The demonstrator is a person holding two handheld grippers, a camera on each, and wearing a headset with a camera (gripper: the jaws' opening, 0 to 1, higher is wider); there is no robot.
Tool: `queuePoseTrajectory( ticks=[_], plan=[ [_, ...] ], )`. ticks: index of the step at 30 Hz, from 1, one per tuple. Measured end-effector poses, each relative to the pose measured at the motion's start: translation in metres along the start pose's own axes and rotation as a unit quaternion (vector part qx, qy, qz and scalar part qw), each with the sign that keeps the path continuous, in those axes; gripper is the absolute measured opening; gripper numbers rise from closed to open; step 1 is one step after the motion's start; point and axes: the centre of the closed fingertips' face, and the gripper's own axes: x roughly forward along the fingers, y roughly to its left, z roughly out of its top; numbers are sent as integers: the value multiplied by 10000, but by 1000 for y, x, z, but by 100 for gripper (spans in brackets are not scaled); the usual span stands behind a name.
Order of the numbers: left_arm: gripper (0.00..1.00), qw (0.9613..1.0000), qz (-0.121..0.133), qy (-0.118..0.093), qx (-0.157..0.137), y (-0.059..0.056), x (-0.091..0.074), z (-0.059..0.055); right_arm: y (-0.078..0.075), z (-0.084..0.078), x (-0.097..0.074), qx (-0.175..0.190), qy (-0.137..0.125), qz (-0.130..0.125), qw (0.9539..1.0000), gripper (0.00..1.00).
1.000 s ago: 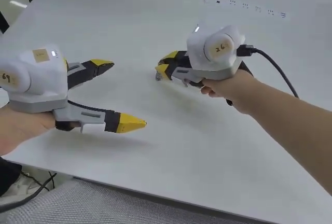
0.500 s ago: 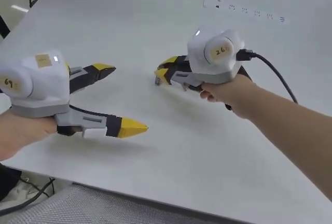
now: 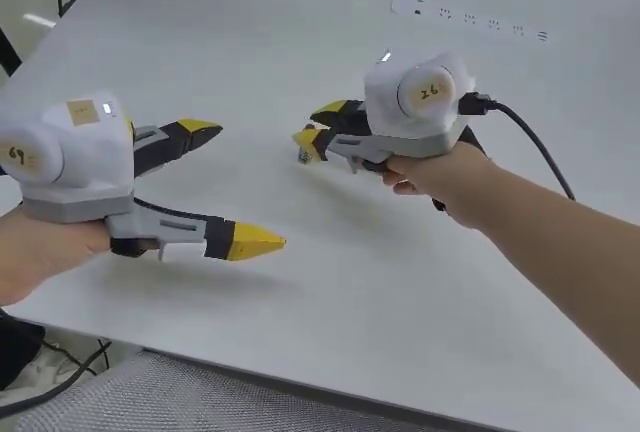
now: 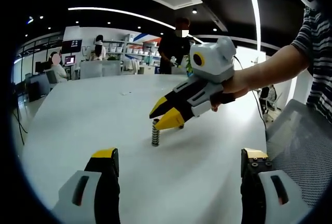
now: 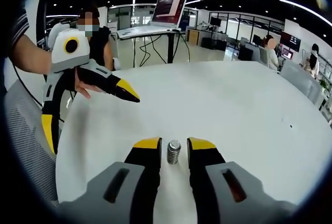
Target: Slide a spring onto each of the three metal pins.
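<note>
On the white surface (image 3: pixel 400 282), a spring (image 5: pixel 174 154) stands between the right claw's (image 3: pixel 316 124) narrowly parted jaws; the left claw (image 3: pixel 246 186) gapes wide.

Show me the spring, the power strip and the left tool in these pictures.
spring (image 4: pixel 154 133), left gripper view, middle of its coils.
power strip (image 3: pixel 470 18), head view, middle of its white top.
left tool (image 3: pixel 243 186), head view, gap midway between its yellow tips.

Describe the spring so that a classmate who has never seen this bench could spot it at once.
Start with the big white table. Near its middle, the right gripper points two yellow tips. Just at those tips stands the spring: a small, upright, grey metal coil, unlike the bulky white-and-yellow gripper beside it.
</note>
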Motion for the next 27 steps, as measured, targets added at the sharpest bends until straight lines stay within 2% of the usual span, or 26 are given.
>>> queuePoseTrajectory(
  ticks=[4, 10, 14, 16, 21, 25, 27],
  plan=[
    [97, 10000, -6, -25, -1, 0, 0, 3, 1, 3, -6, 51, -91, 36, 9999, 25],
    [97, 10000, -18, -50, 35, 1, 3, 10, 0, 13, -24, 206, -310, -98, 9993, 32],
    [97, 10000, -59, -63, 28, -1, 6, 13, 4, 15, -36, 347, -455, -163, 9982, 37],
    [97, 9999, -79, -69, 34, -3, 8, 15, -4, 16, -38, 464, -538, -219, 9972, 39],
    [97, 9999, -131, -57, 73, -7, 11, 18, 4, 19, -55, 588, -742, -320, 9950, 45],
    [97, 9998, -138, -86, 77, -7, 12, 21, 10, 17, -65, 571, -780, -319, 9948, 53],
    [97, 9998, -146, -114, 74, -8, 13, 23, 8, 15, -72, 552, -803, -405, 9944, 55]
  ],
)
